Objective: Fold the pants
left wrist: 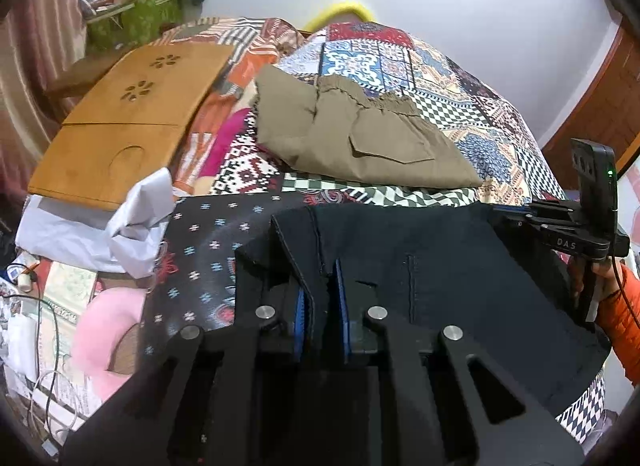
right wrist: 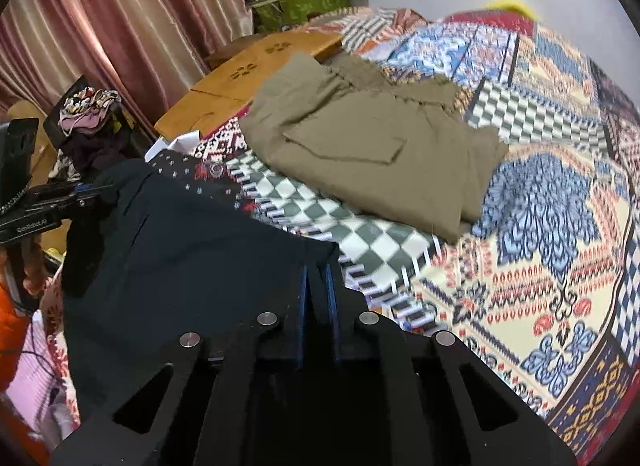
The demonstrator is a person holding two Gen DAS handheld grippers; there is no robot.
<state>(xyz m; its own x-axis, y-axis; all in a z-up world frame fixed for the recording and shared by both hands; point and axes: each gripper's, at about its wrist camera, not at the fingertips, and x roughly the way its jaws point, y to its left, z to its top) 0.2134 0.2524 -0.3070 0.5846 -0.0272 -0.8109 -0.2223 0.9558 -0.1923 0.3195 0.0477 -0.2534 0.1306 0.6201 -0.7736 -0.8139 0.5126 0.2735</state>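
Note:
Dark navy pants [left wrist: 460, 266] hang stretched between both grippers above a patchwork bed. My left gripper [left wrist: 320, 286] is shut on one edge of the dark pants, with cloth pinched between its blue pads. My right gripper [right wrist: 318, 286] is shut on the opposite edge of the same pants [right wrist: 192, 250]. In the left wrist view the right gripper [left wrist: 500, 211] shows at the far right, held by a hand in an orange sleeve. In the right wrist view the left gripper [right wrist: 94, 191] shows at the far left. Folded khaki pants [left wrist: 360, 137] [right wrist: 372, 145] lie further back on the bed.
A wooden lap table [left wrist: 120, 121] lies at the bed's left side, with crumpled white plastic [left wrist: 120, 225] and a pink cushion [left wrist: 108, 338] nearer. Cluttered boxes [left wrist: 136, 9] stand by pink curtains [right wrist: 100, 25]. The patterned bedspread [right wrist: 540, 225] spreads to the right.

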